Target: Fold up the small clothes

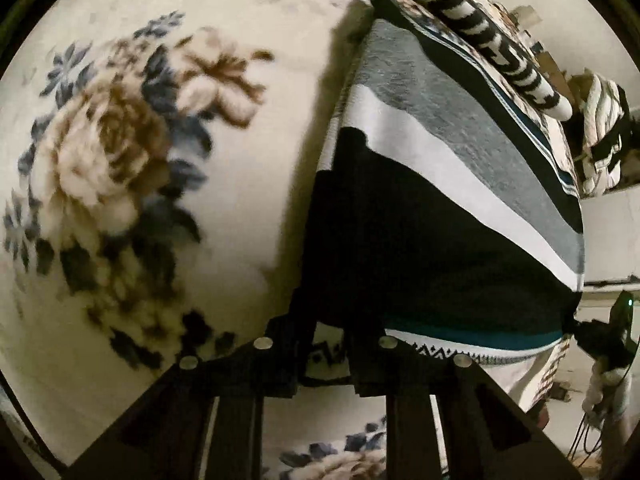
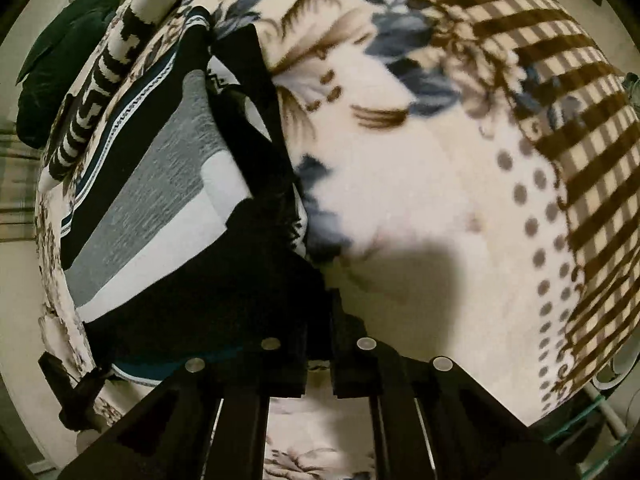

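Observation:
A small striped garment with black, white, grey and teal bands lies on a cream floral blanket. My left gripper is shut on its near left corner, pinching the black fabric. In the right wrist view the same garment spreads to the left. My right gripper is shut on its near right corner. In the left wrist view the right gripper shows at the garment's far corner, and in the right wrist view the left gripper shows at lower left.
A black-and-white patterned cloth lies beyond the garment, also in the right wrist view. A dark green item sits at far left. A brown checked band of the blanket runs on the right. A glass table edge is at lower right.

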